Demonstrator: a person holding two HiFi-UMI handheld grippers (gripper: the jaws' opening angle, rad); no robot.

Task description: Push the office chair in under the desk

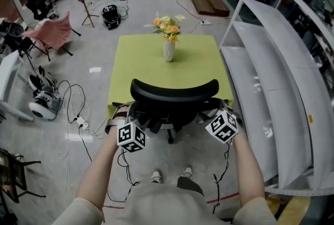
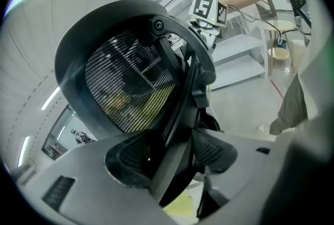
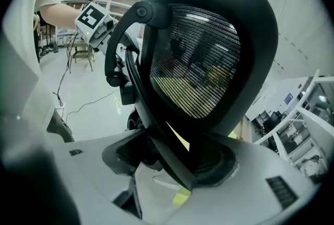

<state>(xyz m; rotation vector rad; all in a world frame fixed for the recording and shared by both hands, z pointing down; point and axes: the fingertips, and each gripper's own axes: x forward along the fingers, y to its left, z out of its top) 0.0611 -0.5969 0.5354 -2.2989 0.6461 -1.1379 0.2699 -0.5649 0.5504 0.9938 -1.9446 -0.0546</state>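
Observation:
A black office chair with a mesh back (image 1: pixel 174 91) stands at the near edge of the green-topped desk (image 1: pixel 146 62), its seat partly under the top. My left gripper (image 1: pixel 136 123) is at the left side of the chair's back frame and my right gripper (image 1: pixel 215 118) at the right side. In the left gripper view the mesh back (image 2: pixel 130 83) fills the picture, and a black frame strut runs between the open jaws of the left gripper (image 2: pixel 172 158). In the right gripper view a frame strut (image 3: pixel 156 114) crosses between the open jaws of the right gripper (image 3: pixel 175 158), with a gap showing beside it.
A white vase of flowers (image 1: pixel 168 36) stands on the desk. White shelving (image 1: pixel 271 62) runs close along the right. Cables and a power strip (image 1: pixel 78 122) lie on the floor at left, with a pink chair (image 1: pixel 52 33) and tripods farther back. The person's feet (image 1: pixel 169 174) are behind the chair.

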